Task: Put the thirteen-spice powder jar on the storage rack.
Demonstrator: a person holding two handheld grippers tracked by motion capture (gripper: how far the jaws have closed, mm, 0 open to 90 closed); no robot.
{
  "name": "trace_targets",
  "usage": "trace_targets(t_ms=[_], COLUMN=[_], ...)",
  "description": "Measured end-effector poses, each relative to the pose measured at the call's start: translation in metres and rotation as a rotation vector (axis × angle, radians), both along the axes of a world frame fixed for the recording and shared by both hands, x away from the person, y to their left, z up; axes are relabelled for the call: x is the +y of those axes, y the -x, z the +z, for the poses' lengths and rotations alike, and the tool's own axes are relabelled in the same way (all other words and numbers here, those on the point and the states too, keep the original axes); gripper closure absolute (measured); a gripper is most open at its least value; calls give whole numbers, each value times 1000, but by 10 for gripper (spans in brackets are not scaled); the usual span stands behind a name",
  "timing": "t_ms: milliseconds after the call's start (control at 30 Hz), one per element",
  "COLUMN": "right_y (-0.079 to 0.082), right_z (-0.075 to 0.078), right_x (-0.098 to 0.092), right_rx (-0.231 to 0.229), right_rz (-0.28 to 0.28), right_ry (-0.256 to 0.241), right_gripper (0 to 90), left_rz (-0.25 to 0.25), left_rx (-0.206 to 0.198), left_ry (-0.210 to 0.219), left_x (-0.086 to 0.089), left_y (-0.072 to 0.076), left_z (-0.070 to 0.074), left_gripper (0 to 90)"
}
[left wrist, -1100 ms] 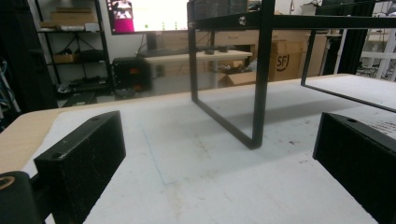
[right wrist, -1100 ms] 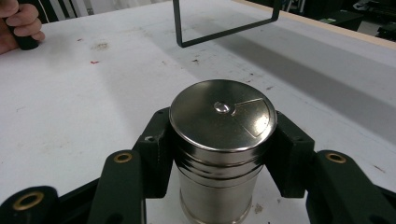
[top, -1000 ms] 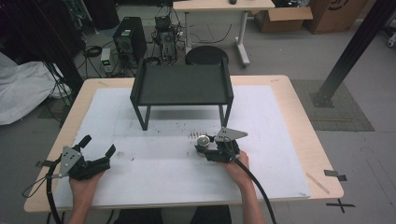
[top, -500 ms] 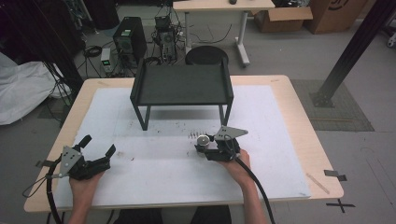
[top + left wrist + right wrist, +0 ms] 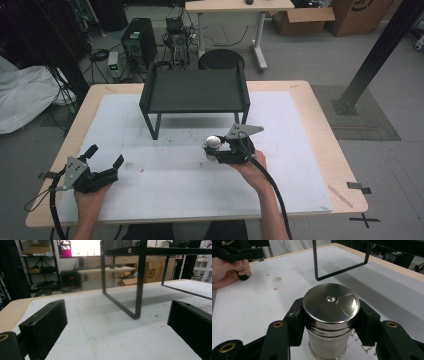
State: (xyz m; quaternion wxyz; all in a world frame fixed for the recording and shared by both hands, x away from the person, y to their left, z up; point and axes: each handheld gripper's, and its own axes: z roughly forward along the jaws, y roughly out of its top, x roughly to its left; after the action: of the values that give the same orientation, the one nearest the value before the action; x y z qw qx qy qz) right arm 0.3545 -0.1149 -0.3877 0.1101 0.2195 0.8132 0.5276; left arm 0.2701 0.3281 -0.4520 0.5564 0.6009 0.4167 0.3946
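White mat (image 5: 190,185) on the tabletop, black wire shelf (image 5: 195,92) toward its far edge: right gripper (image 5: 331,322) clamps the upright steel shaker (image 5: 329,317) mid-mat, likely for lifting; left gripper (image 5: 102,159) idles near the left edge, jaws wide.

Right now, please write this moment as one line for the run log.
right gripper: shut on steel shaker, upright on white mat | left gripper: open, holds nothing | black rack: behind shaker, nothing on top
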Motion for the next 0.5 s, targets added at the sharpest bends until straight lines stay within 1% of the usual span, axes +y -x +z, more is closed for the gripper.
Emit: trace_targets(t_ms=[133,300,500], right_y=[-3,-7,-10], right_z=[9,24,40], right_x=[2,3,6], right_rx=[11,21,21], right_rz=[8,11,16], right_ry=[2,-14,-13], right_gripper=[490,491,490], left_rz=[0,1,0], left_rx=[-1,-1,-2], left_ry=[-1,-1,0], left_x=[0,0,0], left_y=[0,0,0], left_z=[0,0,0], left_gripper=[31,31,32])
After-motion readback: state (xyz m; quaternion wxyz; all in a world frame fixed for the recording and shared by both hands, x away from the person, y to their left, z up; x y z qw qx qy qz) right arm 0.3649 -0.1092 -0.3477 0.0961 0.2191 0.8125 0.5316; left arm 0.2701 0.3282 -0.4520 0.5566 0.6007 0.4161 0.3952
